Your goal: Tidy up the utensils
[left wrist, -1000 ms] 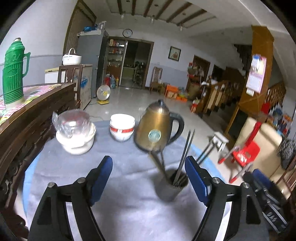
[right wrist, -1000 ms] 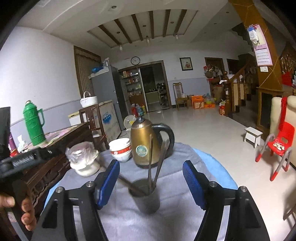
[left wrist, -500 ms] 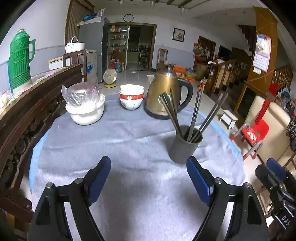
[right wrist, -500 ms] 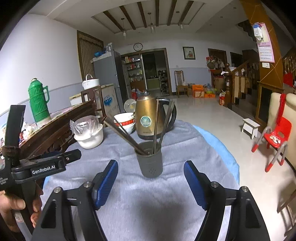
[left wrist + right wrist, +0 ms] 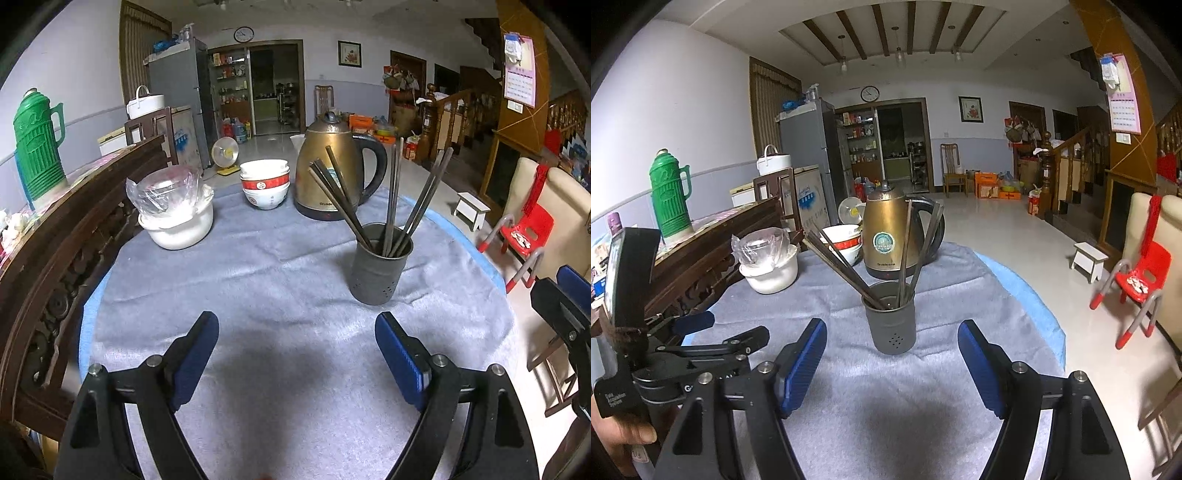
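Note:
A dark grey utensil holder [image 5: 379, 263] stands upright on the grey cloth, with several dark chopsticks [image 5: 392, 199] fanned out of it. It also shows in the right wrist view [image 5: 893, 318], with the chopsticks [image 5: 905, 254] leaning left and right. My left gripper [image 5: 295, 354] is open and empty, low over the cloth, well short of the holder and left of it. My right gripper [image 5: 892, 363] is open and empty, just in front of the holder. The left gripper's body [image 5: 683, 354] shows at the left of the right wrist view.
A gold kettle [image 5: 332, 173], stacked red-and-white bowls [image 5: 264, 183] and a white bowl with a plastic-wrapped lid [image 5: 176, 210] stand at the back of the round table [image 5: 258, 369]. A carved wooden sideboard [image 5: 66, 221] with a green thermos [image 5: 35, 147] runs along the left. A red chair [image 5: 524, 232] stands to the right.
Both grippers have drawn back from the holder and risen, so the holder looks farther away. Both stay open and empty. The holder and chopsticks have not moved.

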`<action>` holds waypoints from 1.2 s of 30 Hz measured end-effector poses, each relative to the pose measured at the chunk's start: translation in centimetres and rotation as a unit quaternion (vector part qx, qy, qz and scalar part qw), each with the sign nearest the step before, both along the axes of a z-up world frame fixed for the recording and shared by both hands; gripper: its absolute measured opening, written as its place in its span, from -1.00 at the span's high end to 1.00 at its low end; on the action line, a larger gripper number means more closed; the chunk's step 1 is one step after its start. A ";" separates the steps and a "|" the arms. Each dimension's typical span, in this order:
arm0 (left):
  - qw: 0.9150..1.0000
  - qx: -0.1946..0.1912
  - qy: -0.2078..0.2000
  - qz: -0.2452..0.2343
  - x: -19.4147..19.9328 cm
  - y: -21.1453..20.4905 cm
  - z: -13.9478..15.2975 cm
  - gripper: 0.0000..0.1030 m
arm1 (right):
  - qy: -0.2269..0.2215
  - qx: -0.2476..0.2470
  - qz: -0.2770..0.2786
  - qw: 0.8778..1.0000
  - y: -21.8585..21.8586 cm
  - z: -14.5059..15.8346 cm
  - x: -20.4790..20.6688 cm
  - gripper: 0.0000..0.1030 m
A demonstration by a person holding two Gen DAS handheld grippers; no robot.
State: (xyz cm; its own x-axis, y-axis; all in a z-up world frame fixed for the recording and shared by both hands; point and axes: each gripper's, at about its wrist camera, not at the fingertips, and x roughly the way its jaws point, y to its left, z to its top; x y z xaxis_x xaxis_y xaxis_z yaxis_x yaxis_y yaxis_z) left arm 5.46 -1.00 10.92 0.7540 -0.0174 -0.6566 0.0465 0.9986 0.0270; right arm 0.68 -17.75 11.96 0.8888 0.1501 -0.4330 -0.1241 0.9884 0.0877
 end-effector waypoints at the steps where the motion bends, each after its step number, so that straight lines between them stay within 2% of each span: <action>1: 1.000 -0.002 0.002 0.000 0.0 0.0 0.0 -0.69 | -0.001 -0.002 -0.001 1.000 0.0 0.1 0.1 -0.49; 6: 1.000 -0.006 -0.003 0.001 0.3 -0.1 0.4 -0.70 | -0.003 -0.009 -0.006 1.000 -0.1 0.4 0.5 -0.49; 12: 1.000 -0.007 -0.012 0.009 0.6 -0.1 0.8 -0.87 | -0.003 -0.015 -0.007 1.000 -0.2 0.7 1.2 -0.49; 36: 1.000 -0.027 -0.013 0.003 2.3 -0.8 0.7 -0.99 | 0.000 -0.029 -0.008 1.000 -0.6 0.4 2.9 -0.49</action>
